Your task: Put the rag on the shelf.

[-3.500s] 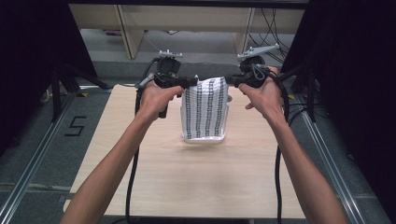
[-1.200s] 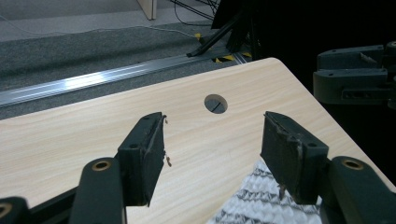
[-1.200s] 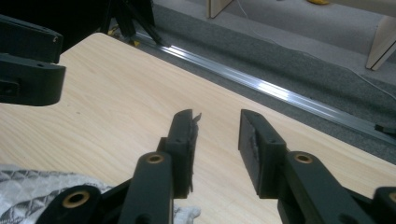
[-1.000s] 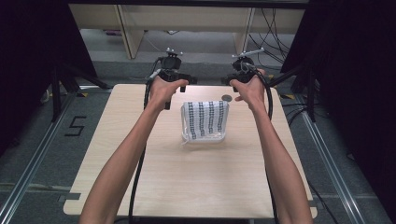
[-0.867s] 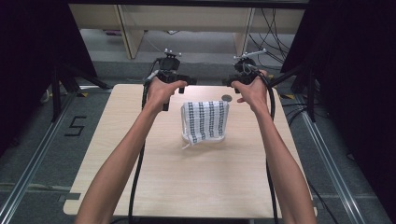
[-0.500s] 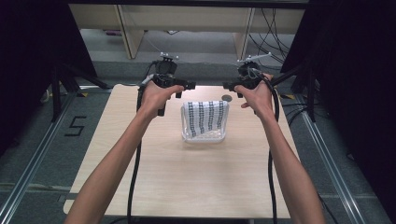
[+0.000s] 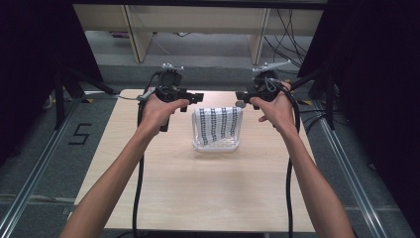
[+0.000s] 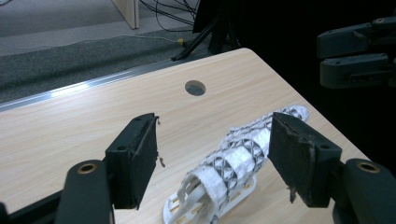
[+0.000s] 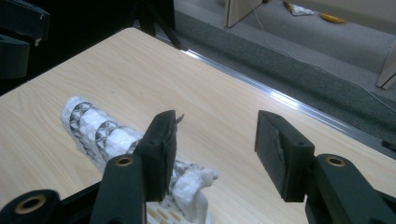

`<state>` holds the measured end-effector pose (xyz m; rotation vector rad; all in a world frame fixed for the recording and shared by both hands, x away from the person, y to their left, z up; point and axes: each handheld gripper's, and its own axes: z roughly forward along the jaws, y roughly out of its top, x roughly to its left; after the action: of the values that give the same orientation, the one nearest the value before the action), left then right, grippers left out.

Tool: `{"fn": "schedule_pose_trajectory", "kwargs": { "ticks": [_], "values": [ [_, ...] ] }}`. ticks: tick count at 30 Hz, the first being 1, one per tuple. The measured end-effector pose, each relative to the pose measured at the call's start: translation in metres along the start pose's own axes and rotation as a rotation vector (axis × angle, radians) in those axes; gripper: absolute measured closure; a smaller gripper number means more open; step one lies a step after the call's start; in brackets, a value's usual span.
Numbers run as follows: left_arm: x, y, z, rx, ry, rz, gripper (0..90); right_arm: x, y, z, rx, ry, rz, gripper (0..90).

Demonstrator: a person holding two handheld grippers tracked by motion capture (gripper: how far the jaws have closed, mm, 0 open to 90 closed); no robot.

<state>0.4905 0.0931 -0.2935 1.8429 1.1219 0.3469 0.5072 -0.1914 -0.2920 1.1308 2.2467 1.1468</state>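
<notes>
A white cloth with dark patterned stripes [image 7: 218,127] lies draped over a small white slatted basket [image 7: 218,147] at the middle of the table's far half. My left gripper [image 7: 194,99] hovers just left of the cloth's far edge and my right gripper [image 7: 241,99] just right of it. Both are open with nothing in them. In the left gripper view, the left gripper [image 8: 214,140] spreads its jaws above the cloth [image 8: 238,156] and basket [image 8: 184,210]. In the right gripper view, the right gripper [image 9: 215,135] stands beside the cloth [image 9: 100,130].
The light wooden table [image 7: 198,198] has a round cable hole [image 8: 195,87] near its far edge. Beyond that edge run a metal rail [image 9: 289,100] and grey floor. Dark curtains and stands flank both sides. Cables hang from both grippers along the forearms.
The cloth, earlier held up stretched between both grippers, has been lowered over the basket and let go. Both grippers have opened and drawn slightly apart.
</notes>
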Motion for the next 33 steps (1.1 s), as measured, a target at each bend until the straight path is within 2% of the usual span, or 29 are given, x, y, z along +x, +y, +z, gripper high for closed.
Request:
{"fn": "schedule_pose_trajectory", "kwargs": {
  "ticks": [2, 4, 6, 15, 16, 17, 20, 21, 22, 26, 27, 32, 33],
  "values": [
    [0.000, -0.003, -0.002, 0.000, 0.000, 0.003, 32.1, 0.000, -0.001, -0.003, -0.003, 0.004, -0.010, 49.4],
    [-0.001, -0.008, -0.004, -0.001, -0.004, 0.010, 32.1, 0.003, -0.004, -0.005, -0.019, 0.011, 0.005, 49.2],
    [-0.001, -0.010, -0.005, 0.000, -0.011, 0.014, 32.1, 0.003, -0.004, -0.008, -0.018, 0.020, -0.011, 49.0],
    [-0.007, -0.023, -0.015, -0.008, -0.022, 0.035, 32.0, 0.021, -0.013, -0.017, -0.020, 0.041, -0.033, 47.4],
    [-0.007, -0.023, -0.015, -0.008, -0.022, 0.035, 32.1, 0.021, -0.013, -0.017, -0.020, 0.041, -0.033, 47.4],
    [-0.006, -0.025, -0.017, -0.012, -0.024, 0.031, 32.1, 0.022, -0.016, -0.017, -0.029, 0.041, -0.053, 47.2],
    [-0.005, -0.028, -0.019, -0.019, -0.025, 0.029, 32.0, 0.023, -0.018, -0.016, -0.028, 0.043, -0.044, 46.8],
    [-0.005, -0.031, -0.021, -0.031, -0.035, 0.015, 32.0, 0.024, -0.019, -0.017, -0.011, 0.048, -0.032, 46.5],
    [-0.005, -0.032, -0.022, -0.033, -0.035, 0.016, 32.1, 0.023, -0.022, -0.016, -0.021, 0.044, -0.050, 46.1],
    [-0.003, -0.037, -0.025, -0.029, -0.043, 0.021, 32.0, 0.024, -0.028, -0.017, -0.016, 0.057, -0.044, 46.0],
    [-0.003, -0.041, -0.026, -0.044, -0.053, 0.010, 32.0, 0.025, -0.032, -0.018, -0.013, 0.057, -0.046, 45.6],
    [-0.004, -0.048, -0.028, -0.037, -0.045, 0.022, 31.9, 0.027, -0.038, -0.021, -0.017, 0.062, -0.035, 45.1],
    [-0.003, -0.051, -0.029, -0.029, -0.049, 0.029, 31.9, 0.026, -0.040, -0.021, -0.024, 0.066, -0.046, 44.8]
  ]
}}
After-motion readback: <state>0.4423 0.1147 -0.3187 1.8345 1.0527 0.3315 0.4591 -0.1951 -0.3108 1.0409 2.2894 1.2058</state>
